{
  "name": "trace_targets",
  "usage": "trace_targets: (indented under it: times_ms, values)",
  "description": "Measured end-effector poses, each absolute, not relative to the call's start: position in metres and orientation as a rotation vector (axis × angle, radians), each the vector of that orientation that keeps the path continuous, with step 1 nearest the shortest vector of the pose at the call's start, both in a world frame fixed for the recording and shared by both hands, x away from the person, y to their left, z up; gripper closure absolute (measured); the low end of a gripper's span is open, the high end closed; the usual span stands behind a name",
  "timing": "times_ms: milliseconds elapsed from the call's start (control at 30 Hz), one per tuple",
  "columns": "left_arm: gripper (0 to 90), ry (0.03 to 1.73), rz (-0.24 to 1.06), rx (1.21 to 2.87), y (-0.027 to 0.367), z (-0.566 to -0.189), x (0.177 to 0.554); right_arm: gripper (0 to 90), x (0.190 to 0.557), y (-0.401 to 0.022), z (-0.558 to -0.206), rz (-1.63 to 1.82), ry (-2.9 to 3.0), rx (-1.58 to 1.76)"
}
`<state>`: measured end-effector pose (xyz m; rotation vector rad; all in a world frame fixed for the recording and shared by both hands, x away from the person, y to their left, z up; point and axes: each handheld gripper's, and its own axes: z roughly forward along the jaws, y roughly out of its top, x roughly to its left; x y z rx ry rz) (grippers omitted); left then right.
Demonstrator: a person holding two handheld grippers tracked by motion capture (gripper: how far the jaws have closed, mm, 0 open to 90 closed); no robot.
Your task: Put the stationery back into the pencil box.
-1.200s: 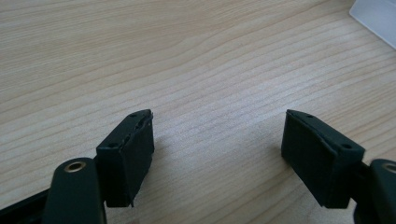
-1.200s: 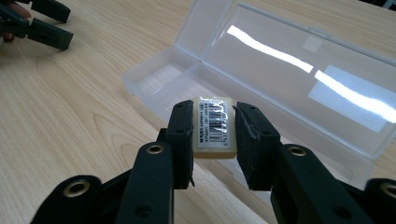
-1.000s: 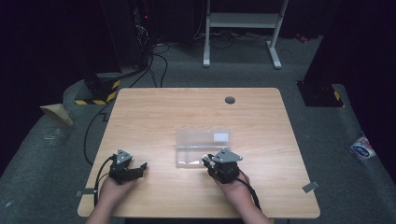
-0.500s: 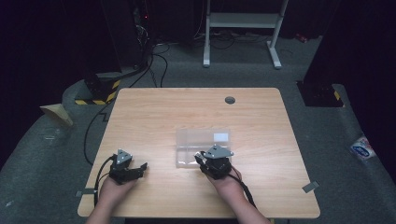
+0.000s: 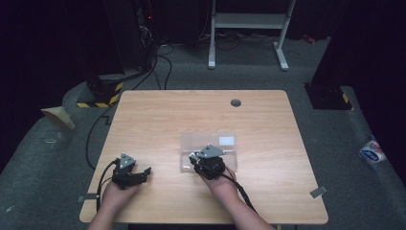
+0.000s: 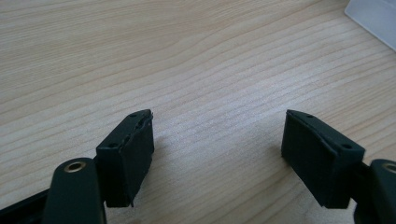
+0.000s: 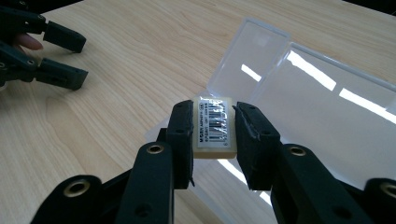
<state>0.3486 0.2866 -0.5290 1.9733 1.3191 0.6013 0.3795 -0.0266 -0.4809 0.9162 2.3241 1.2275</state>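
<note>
The right gripper was clamped on a small cream eraser with a barcode label, one pad pressed to each side. It held the eraser just above the near edge of a clear plastic case, which lay open on the wooden table; whether the eraser touched the case was hard to tell. The left gripper rested low over bare wood, jaws spread wide with nothing between them, well apart from the case.
</note>
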Motion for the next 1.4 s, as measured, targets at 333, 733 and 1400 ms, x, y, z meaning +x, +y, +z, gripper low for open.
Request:
trace_targets:
  times_ms: [333,733,1400]
  values:
    - [25.5,1.317,0.595,1.976,0.286,-0.529,0.349,67.8,0.393,-0.006,-0.492,1.184,2.343,0.927]
    - [25.5,1.312,0.593,1.979,0.286,-0.529,0.349,67.7,0.403,0.005,-0.501,1.147,2.37,0.935]
    - [25.5,1.304,0.594,1.985,0.287,-0.529,0.349,67.5,0.406,0.009,-0.509,1.117,2.405,0.945]
